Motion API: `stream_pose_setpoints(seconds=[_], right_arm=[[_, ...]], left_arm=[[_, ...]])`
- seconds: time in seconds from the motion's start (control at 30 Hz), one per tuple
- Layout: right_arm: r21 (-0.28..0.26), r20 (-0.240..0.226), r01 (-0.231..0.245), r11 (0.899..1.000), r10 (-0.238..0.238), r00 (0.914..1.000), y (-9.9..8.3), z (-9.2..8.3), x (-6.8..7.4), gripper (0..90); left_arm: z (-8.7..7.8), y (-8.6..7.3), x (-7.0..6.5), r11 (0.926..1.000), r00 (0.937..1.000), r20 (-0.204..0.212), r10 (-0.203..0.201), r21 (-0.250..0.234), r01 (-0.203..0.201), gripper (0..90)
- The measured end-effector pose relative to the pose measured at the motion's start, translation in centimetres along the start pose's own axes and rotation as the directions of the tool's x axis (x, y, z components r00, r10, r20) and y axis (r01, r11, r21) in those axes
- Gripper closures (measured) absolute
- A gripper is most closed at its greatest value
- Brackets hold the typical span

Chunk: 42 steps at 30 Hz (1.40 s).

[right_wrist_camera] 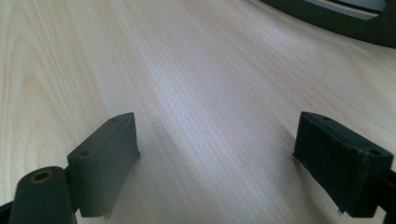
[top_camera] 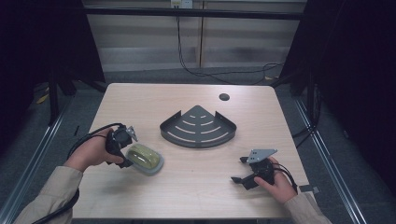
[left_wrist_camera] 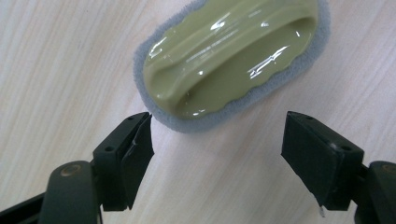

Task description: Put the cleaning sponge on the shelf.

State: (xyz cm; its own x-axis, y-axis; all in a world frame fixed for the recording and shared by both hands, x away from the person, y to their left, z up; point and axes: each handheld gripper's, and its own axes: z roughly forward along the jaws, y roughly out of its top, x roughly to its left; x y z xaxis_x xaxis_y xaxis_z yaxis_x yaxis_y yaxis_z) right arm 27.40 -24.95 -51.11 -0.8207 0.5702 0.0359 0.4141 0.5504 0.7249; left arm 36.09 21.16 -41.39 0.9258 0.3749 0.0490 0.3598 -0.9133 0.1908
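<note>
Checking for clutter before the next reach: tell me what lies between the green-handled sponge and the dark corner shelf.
Nothing: in the high view only bare table separates the sponge from the corner shelf.

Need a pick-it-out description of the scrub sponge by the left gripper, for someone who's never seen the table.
On the light wooden table, look left of the dark fan-shaped slotted corner shelf in the middle. The scrub sponge lies flat just ahead of the open left gripper. It alone is oval and pale: a glossy olive-green plastic grip over a grey foam pad.
</note>
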Motion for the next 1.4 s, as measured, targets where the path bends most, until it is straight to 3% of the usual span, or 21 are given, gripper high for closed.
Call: stream_pose_setpoints(seconds=[0.03,0.27,0.6,0.83,0.87,0.9,0.93,1.07,1.13,1.37,1.4], right_arm=[[-0.001,0.001,0.002,1.0,-0.002,1.0,0.0,0.0,0.0,13.0],[-0.002,0.0,0.003,1.0,-0.003,1.0,0.0,0.0,0.0,13.0],[-0.002,0.0,0.003,1.0,-0.003,1.0,0.0,0.0,0.0,13.0],[-0.002,0.001,0.002,1.0,-0.002,1.0,0.0,0.0,0.0,13.0],[-0.002,0.0,0.003,1.0,-0.003,1.0,0.0,0.0,0.0,13.0],[-0.001,0.0,0.001,1.0,-0.001,1.0,0.0,0.0,0.0,13.0],[-0.002,0.0,0.0,1.0,0.0,1.0,0.0,0.0,0.0,13.0],[-0.001,0.0,0.001,1.0,-0.001,1.0,0.0,0.0,0.0,13.0],[-0.002,0.0,0.0,1.0,0.0,1.0,0.0,0.0,0.0,13.0],[-0.002,0.001,0.001,1.0,-0.001,1.0,0.0,0.0,0.0,12.9],[-0.002,0.001,0.0,1.0,0.0,1.0,0.0,0.0,0.0,13.0]], left_arm=[[-0.1,0.2,0.1,0.9997,0.9998,0.003,0.02,0.014,-0.02,24.5],[0.0,1.6,0.3,0.9991,0.9995,0.015,0.028,0.03,-0.028,25.9],[0.1,2.5,0.6,0.9971,0.9988,0.023,0.043,0.062,-0.044,28.1],[0.6,3.4,0.6,0.9952,0.997,0.029,0.071,0.066,-0.073,29.9],[0.6,3.6,0.7,0.994,0.9963,0.047,0.072,0.079,-0.076,29.9],[0.7,3.7,0.6,0.9937,0.9965,0.034,0.076,0.08,-0.078,30.0],[0.6,3.9,0.7,0.991,0.9948,0.049,0.09,0.096,-0.094,30.0],[0.8,4.5,0.7,0.9915,0.9943,0.032,0.101,0.078,-0.104,30.2],[0.9,4.9,0.5,0.9871,0.99,0.061,0.127,0.091,-0.132,30.4],[1.5,5.4,0.1,0.983,0.9858,0.059,0.157,0.087,-0.162,30.8],[1.6,5.5,0.2,0.9803,0.9831,0.083,0.163,0.099,-0.171,31.5]])
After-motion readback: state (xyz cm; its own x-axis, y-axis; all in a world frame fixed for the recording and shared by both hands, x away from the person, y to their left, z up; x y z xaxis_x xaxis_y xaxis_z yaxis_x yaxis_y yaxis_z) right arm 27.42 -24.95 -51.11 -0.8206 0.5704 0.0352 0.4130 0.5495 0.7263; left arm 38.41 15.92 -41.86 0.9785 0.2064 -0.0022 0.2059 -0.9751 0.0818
